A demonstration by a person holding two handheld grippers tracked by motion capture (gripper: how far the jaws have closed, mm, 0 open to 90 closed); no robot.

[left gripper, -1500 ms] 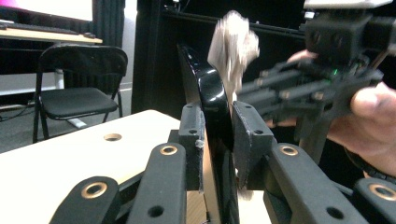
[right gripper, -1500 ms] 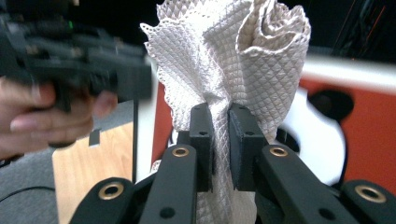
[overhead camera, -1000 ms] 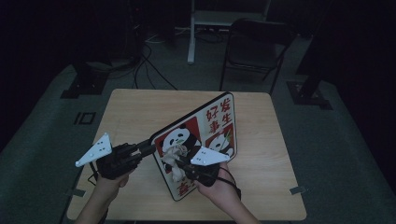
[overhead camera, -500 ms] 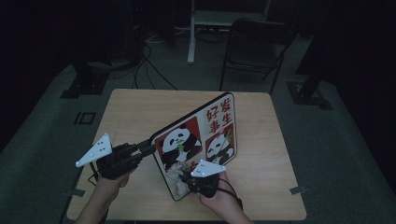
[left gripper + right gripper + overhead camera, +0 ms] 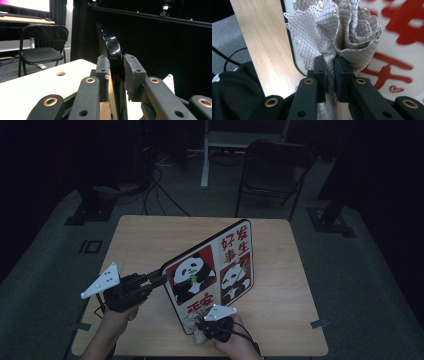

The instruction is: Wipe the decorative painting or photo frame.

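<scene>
Wooden tabletop (image 5: 150, 240) carries a panda tray (image 5: 212, 270), tilted up on its near edge so its printed face looks toward the person. From the high view, the left gripper (image 5: 159, 279) comes in from eight o'clock of the tray and its jaws pinch the tray's left rim. The right gripper (image 5: 202, 327) sits at six o'clock of the tray, low at its bottom edge, with a pale cloth (image 5: 196, 329) bunched at its tip against the tray's lower corner. A folding chair (image 5: 272, 170) stands beyond the tabletop at twelve o'clock.

Left gripper view: the jaws of the left gripper (image 5: 116, 72) are clamped on the tray's glossy black rim (image 5: 111, 47), which rises edge-on between the two pads toward twelve o'clock. The tabletop (image 5: 37, 85) spreads out at nine o'clock, and the chair (image 5: 41, 50) stands behind it at ten o'clock.

Right gripper view: the jaws of the right gripper (image 5: 330, 72) are pressed together on the grey quilted cloth (image 5: 332, 30), which fans out above them toward twelve o'clock. The cloth lies against the tray's white face with red characters (image 5: 402, 50), from one to three o'clock. Bare tabletop (image 5: 262, 50) runs at ten o'clock, and a dark sleeve (image 5: 234, 95) fills eight o'clock.
</scene>
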